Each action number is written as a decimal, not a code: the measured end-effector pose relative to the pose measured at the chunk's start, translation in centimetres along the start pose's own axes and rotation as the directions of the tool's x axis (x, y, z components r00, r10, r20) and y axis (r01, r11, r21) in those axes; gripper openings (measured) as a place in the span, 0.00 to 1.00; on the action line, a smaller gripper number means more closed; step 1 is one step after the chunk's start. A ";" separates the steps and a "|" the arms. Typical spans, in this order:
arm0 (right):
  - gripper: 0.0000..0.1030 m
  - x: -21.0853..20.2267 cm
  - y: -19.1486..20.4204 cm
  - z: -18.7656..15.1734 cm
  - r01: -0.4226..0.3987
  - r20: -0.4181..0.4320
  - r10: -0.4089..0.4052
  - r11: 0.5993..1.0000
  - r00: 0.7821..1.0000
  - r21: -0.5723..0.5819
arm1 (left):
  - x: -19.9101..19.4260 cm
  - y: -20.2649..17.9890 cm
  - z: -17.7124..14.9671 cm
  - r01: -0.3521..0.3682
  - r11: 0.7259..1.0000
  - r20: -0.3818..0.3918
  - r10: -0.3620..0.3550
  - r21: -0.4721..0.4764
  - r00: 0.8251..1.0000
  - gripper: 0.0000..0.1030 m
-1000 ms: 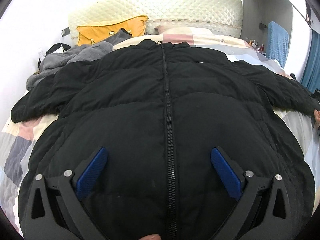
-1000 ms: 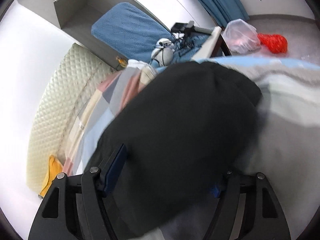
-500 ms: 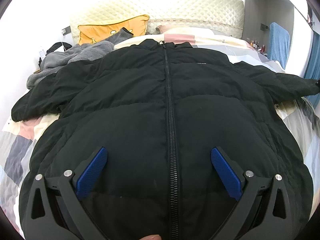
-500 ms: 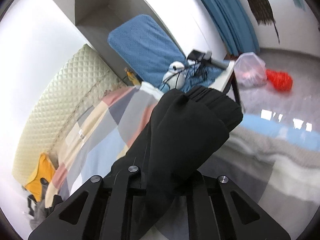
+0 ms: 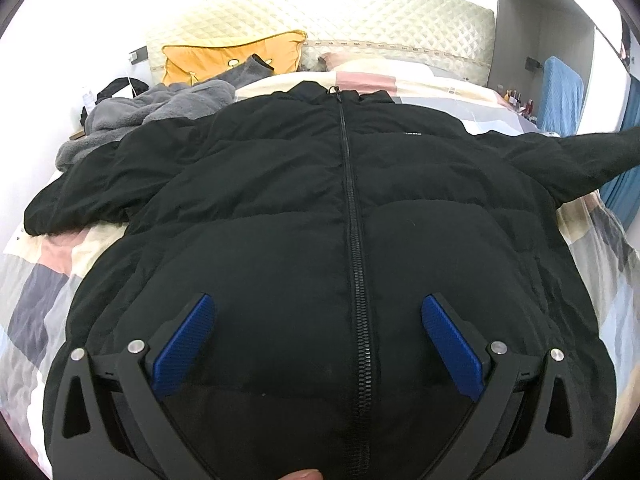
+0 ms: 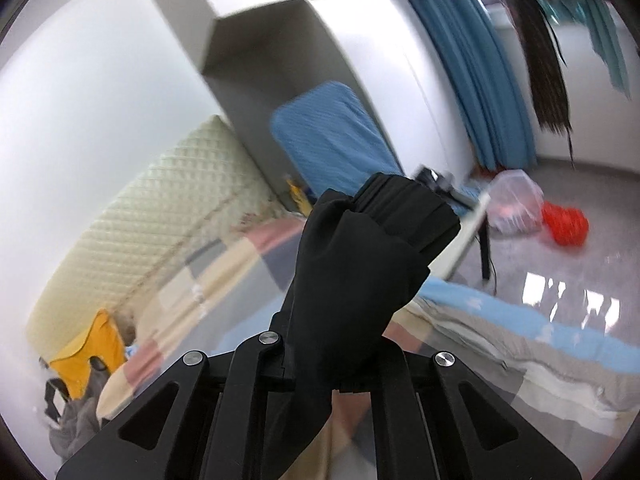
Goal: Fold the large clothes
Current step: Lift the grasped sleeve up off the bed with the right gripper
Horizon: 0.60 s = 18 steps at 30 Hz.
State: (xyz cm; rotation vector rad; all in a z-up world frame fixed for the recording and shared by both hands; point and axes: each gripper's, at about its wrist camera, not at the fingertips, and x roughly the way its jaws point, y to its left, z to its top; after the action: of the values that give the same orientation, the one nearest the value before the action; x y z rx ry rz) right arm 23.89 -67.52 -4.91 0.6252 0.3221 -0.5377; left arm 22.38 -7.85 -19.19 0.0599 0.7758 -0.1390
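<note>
The black puffer jacket lies zipped and face up on the bed, its lower front spread beneath and between the fingers of the left gripper, which stand wide apart with nothing in their grip. The right gripper has its fingers clamped on the jacket's sleeve, the cuff bunched just beyond the tips. The thick, slippery fabric could slide out (the grip looks narrow), or the pull could drag the unpinned body askew.
</note>
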 end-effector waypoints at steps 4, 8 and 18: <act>0.06 -3.9 5.8 1.7 -0.046 0.035 0.049 0.994 0.998 -0.102 | -1.5 0.4 0.4 0.002 1.000 0.039 -0.002 -0.002 0.999 1.00; 0.06 -7.7 11.6 2.5 -0.112 0.049 0.122 0.978 0.991 -0.176 | -3.2 1.0 1.0 -0.002 1.000 0.090 0.003 -0.014 0.996 1.00; 0.08 -15.5 25.1 0.9 -0.263 0.034 0.292 0.902 0.956 -0.341 | -7.0 2.8 1.9 0.029 1.000 0.171 -0.027 -0.007 0.985 1.00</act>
State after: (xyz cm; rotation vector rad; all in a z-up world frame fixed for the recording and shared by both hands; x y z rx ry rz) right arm 25.56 -45.15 14.33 0.3090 0.2316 -0.2241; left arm 19.15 -4.52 -12.93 0.0278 0.6065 -0.1650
